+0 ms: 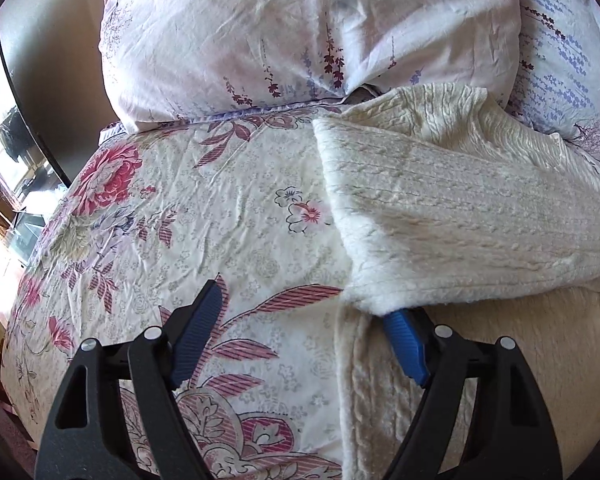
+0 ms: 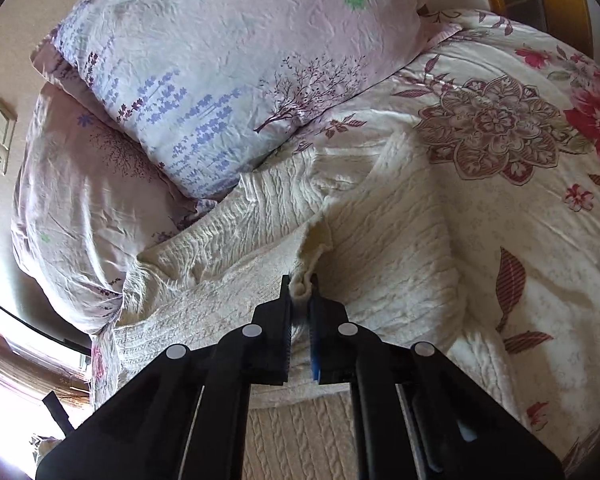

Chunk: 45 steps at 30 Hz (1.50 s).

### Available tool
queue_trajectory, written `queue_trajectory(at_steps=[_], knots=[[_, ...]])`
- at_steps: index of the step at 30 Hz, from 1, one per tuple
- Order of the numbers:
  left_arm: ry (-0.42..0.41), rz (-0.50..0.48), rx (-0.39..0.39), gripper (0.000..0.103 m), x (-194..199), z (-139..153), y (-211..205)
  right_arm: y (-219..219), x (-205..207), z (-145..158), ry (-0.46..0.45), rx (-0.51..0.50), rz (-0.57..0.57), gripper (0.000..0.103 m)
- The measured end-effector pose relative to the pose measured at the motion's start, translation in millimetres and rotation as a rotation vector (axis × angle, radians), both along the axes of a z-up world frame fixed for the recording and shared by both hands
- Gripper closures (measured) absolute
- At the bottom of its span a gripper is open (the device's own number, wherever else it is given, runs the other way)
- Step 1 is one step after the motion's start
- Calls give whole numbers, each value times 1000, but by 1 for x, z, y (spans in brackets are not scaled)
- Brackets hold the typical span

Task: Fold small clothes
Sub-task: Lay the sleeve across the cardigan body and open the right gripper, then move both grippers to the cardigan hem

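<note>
A cream cable-knit sweater (image 1: 440,208) lies on the floral bedspread, part of it folded over itself. My left gripper (image 1: 300,304) stands open and wide at the sweater's left edge. Its left finger (image 1: 204,320) rests over bare bedspread, and the tip of its right finger (image 1: 404,340) is hidden under the folded edge. In the right wrist view the same sweater (image 2: 380,232) spreads ahead, and my right gripper (image 2: 300,286) is shut on a pinched fold of its knit, which bunches up between the pads.
Two pale pillows with lavender prints (image 1: 240,32) (image 2: 228,60) lie just beyond the sweater. The floral bedspread (image 1: 172,208) (image 2: 520,140) stretches to both sides. A dark-edged window or screen (image 1: 28,120) stands at the left, and a wall switch (image 2: 0,136) sits on the wall.
</note>
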<state>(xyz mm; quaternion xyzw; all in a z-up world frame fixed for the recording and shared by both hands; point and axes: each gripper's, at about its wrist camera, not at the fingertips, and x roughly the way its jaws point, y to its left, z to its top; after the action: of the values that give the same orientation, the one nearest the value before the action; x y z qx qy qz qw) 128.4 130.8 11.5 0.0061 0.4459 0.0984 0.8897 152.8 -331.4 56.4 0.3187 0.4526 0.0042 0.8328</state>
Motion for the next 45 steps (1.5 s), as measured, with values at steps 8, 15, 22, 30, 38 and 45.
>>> queue_trajectory(at_steps=[8, 15, 22, 30, 38, 45], knots=[[12, 73, -119, 21, -2, -3, 18, 1, -12, -19, 89, -82, 5, 96], [-27, 62, -135, 14, -25, 14, 24, 5, -18, -4, 75, -156, 52, 88], [-169, 22, -168, 14, -27, 49, 18, 16, -4, 23, -39, -254, 109, 79], [-41, -73, -102, 14, 13, 15, -32, 47, 19, 4, 49, -271, 230, 76], [37, -23, -138, 9, 19, -9, -21, 68, 19, -3, 58, -380, 339, 39], [43, 6, -185, 8, 13, -3, -9, 87, 24, -3, 87, -434, 397, 20]])
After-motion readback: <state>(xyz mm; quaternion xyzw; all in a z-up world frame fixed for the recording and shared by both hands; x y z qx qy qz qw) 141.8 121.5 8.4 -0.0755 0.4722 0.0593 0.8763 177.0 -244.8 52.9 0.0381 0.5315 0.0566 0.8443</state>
